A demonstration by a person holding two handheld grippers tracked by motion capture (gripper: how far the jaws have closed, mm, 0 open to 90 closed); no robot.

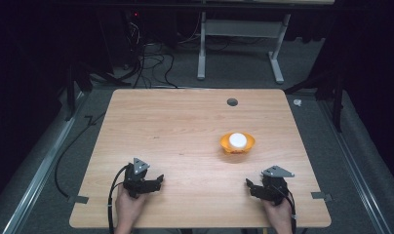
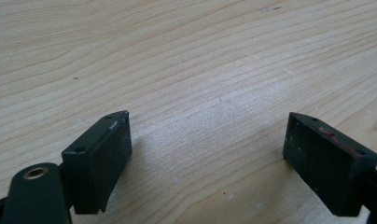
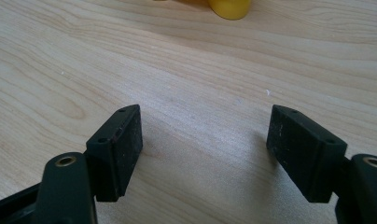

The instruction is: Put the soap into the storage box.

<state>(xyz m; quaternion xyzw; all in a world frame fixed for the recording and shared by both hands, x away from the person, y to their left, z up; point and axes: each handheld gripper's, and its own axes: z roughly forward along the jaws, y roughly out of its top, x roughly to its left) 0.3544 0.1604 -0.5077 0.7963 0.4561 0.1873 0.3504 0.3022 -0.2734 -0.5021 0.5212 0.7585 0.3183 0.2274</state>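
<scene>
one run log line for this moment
left gripper open, empty | right gripper open, empty | white ball in orange bowl, untouched

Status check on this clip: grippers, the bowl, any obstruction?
Left gripper open, empty. Right gripper open, empty. Orange bowl holding a white object, untouched. Bare table between.

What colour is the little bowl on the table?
The bowl is orange-yellow, with something white inside; the high view shows it best.

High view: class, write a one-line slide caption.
Two hand-held claws, left and right, rest open on a wooden table near an orange bowl.
</scene>
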